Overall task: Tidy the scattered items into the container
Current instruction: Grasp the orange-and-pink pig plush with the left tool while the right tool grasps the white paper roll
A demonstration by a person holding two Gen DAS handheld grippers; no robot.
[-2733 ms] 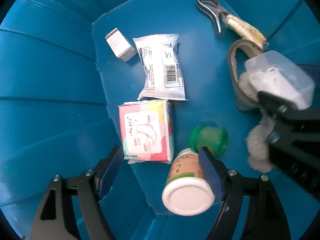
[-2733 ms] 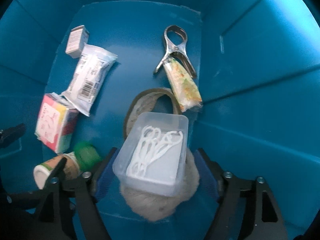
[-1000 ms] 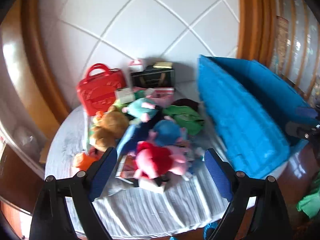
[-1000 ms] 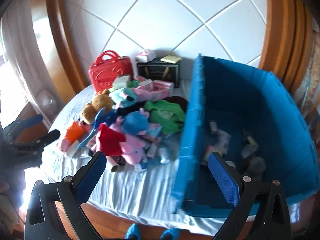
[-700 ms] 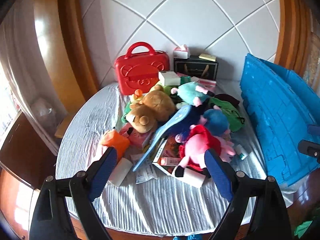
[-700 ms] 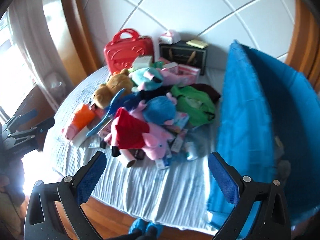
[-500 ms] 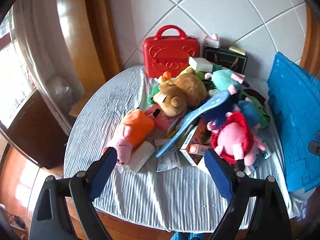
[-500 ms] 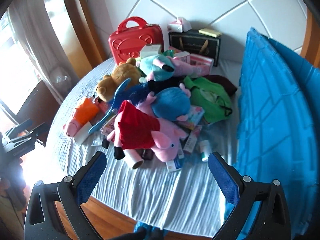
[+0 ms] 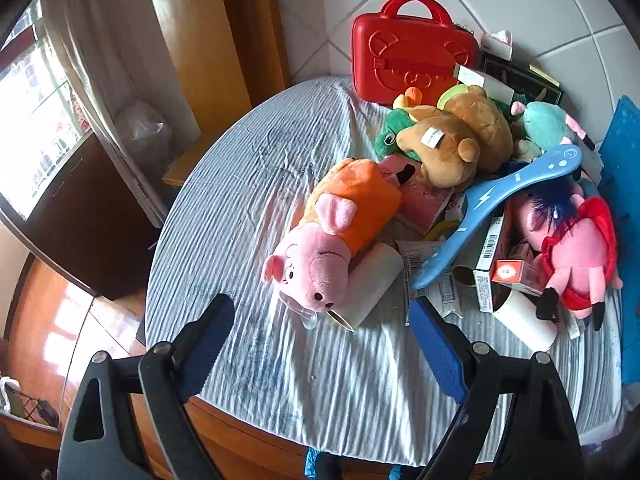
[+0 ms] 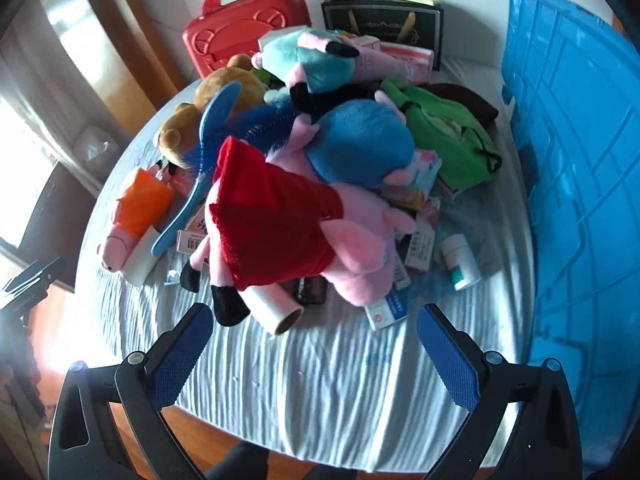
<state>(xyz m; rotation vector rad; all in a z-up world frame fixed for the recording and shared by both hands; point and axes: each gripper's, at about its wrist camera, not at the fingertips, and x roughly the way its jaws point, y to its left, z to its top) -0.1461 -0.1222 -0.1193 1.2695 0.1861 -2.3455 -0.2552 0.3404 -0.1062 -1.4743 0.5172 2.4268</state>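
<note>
A pile of toys and small packs lies on a round table with a striped cloth (image 9: 248,184). My left gripper (image 9: 320,344) is open and empty, just in front of a pink pig plush in an orange dress (image 9: 332,232) and a white roll (image 9: 372,284). My right gripper (image 10: 312,344) is open and empty, in front of a pig plush in a red dress (image 10: 280,224), a white roll (image 10: 276,308) and a small white bottle (image 10: 460,260). The blue container (image 10: 580,160) stands at the right; only its outer wall shows.
A red case (image 9: 412,48) and a dark box (image 10: 384,16) stand at the back. A brown bear plush (image 9: 460,140), a blue paddle (image 9: 500,200), a blue plush (image 10: 360,144) and a green bag (image 10: 452,140) fill the pile. The table edge is close below both grippers.
Both grippers let go of their items inside the blue container, came out and swung left over the table. Now they are lower and closer to the pile, the left one furthest left.
</note>
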